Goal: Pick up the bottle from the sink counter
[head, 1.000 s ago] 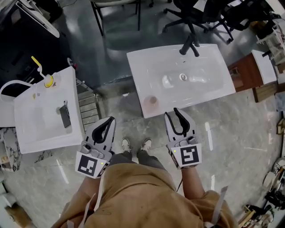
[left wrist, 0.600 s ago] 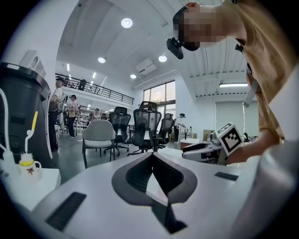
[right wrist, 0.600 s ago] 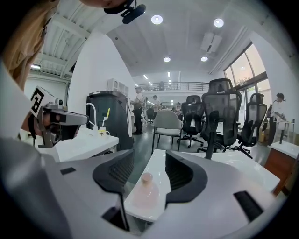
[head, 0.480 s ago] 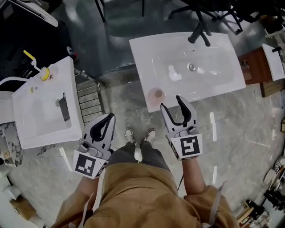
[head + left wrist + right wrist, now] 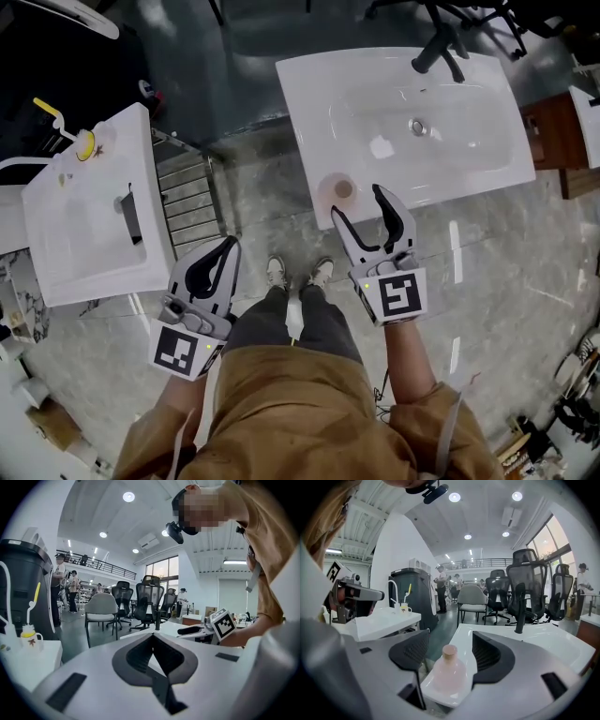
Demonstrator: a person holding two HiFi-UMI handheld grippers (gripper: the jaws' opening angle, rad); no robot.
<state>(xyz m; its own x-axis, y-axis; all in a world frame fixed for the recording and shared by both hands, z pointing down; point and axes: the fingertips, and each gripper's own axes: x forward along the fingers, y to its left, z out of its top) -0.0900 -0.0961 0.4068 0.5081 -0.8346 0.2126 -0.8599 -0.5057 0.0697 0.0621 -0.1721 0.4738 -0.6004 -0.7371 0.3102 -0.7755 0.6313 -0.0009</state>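
A small round pink bottle [image 5: 337, 189] with a cork-coloured stopper stands on the near left corner of the white sink counter [image 5: 309, 94]. My right gripper [image 5: 358, 206] reaches just short of it. Its jaws are opening and the pads touch nothing. In the right gripper view the bottle [image 5: 449, 672] stands upright just ahead, in line with the gap of the right gripper [image 5: 450, 638] and nearer the left jaw. My left gripper [image 5: 228, 247] hangs lower left over the floor, shut and empty. In its own view the left gripper [image 5: 152, 637] has its tips together.
A black faucet [image 5: 437, 52] stands at the sink's far edge, with the drain [image 5: 418, 125] in the basin. To the left is a second white sink [image 5: 75, 244] with a yellow pump bottle [image 5: 84, 143], and a metal rack [image 5: 187, 192] stands between the sinks. Office chairs [image 5: 527, 592] stand beyond.
The right gripper's jaws have spread apart and it has moved forward to the counter's near corner by the bottle. The left gripper has stayed shut and low.
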